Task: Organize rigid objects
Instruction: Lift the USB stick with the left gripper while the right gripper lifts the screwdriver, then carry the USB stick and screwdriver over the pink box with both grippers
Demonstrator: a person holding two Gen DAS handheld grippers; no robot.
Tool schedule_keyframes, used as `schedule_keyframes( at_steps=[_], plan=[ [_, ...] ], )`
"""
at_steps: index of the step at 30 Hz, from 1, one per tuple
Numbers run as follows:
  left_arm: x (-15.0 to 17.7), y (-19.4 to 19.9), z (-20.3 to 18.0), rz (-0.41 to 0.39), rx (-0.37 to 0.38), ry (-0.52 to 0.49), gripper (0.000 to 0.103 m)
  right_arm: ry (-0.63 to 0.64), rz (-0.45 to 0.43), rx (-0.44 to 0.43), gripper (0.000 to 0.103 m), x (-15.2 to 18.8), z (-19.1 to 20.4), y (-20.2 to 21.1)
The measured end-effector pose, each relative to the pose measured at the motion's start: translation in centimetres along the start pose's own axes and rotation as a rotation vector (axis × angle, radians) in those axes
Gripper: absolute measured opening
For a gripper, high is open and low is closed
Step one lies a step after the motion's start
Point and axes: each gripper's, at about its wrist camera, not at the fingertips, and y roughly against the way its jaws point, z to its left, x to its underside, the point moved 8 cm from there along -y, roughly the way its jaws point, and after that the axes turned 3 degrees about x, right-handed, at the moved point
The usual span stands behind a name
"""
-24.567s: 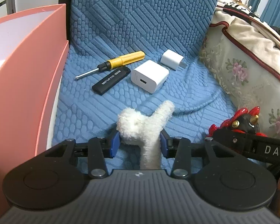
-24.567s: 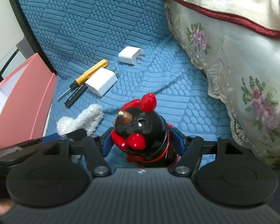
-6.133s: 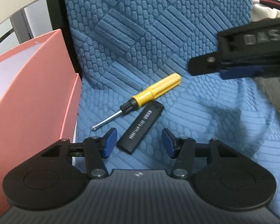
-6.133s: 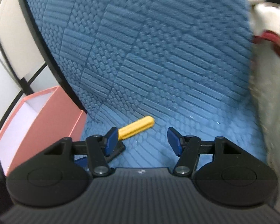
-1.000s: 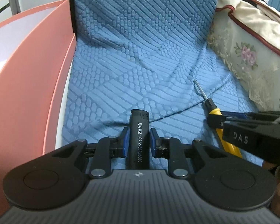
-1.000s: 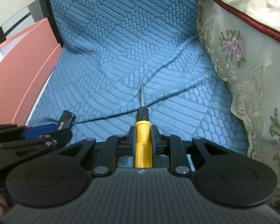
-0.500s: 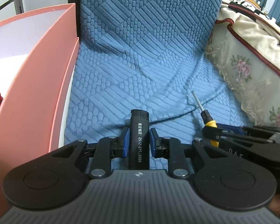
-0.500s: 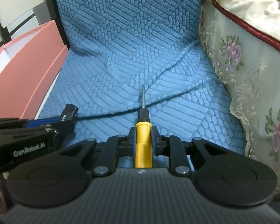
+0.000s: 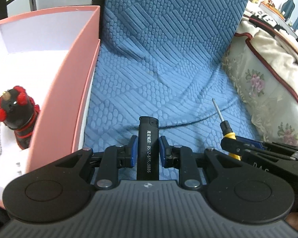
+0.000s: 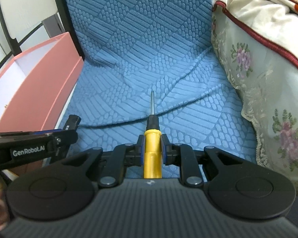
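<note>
Left claw is gripping a black lighter; right claw is clamping a yellow screwdriver. Both are hovering over the blue cushion, beside the pink box.

The box stands left of the seat cover; the figurine stands inside it. The floral bedspread lies to the right.

Ahead of me the blue cushion lies bare, open room to pass. On my left the pink box wall stands up; inside, a black-and-red figurine fills the near end. The floral bedspread walls off the right.
</note>
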Motion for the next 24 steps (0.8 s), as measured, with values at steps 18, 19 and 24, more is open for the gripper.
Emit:
schedule_keyframes(
  at_steps=[18, 19, 24],
  plan=[
    [-4.5, 6.5, 0.3, -0.057, 0.036, 0.007, 0.026, 0.018, -0.092, -0.025, 0.02, -3.5, 2.3, 6.0],
    [-4.9, 6.9, 0.5, -0.063, 0.036, 0.006, 0.026, 0.023, -0.099, -0.03, 0.02, -3.9, 2.7, 6.4],
    [-7.0, 9.2, 1.9, -0.089, 0.04, 0.031, 0.026, 0.046, -0.128, -0.051, 0.02, -5.9, 4.9, 8.0]
  ],
)
